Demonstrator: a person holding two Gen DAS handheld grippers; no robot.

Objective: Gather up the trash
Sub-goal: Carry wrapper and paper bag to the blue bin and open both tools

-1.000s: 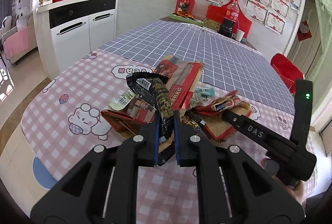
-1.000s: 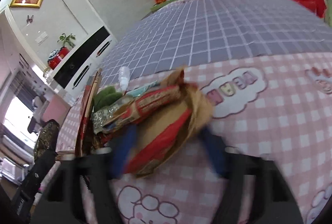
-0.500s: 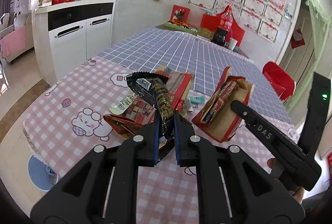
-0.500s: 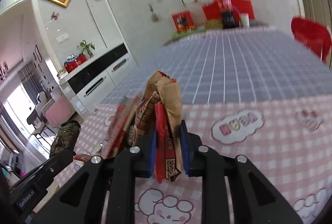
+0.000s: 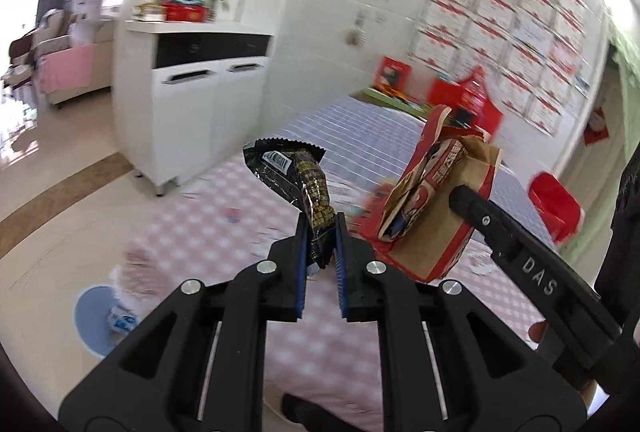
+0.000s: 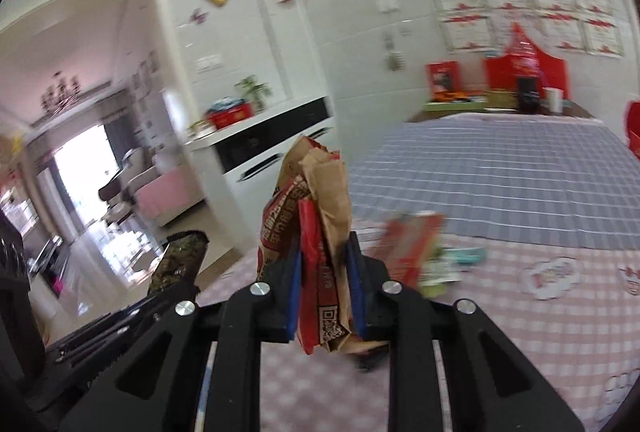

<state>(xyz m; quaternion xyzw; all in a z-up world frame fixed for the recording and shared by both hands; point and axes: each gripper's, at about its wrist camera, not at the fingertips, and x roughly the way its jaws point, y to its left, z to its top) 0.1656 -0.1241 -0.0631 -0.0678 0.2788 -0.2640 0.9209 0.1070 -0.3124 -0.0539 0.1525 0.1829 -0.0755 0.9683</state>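
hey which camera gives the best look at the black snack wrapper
The left wrist view. There the black snack wrapper stands sharp and central, pinched in the left gripper, its barcode and crimped top edge visible. The right wrist view shows only its top at the lower left, small and partly hidden behind the gripper's body.

The letters "DAS" stand in white on the black arm of the right tool (image 5: 460,196), seen from the left wrist. A barcode label sits near the top of the black snack wrapper (image 5: 294,177); its digits are too small to read. A QR code is printed low on the red and brown paper bag (image 6: 320,244), with red Chinese characters above it that are too blurred to make out.
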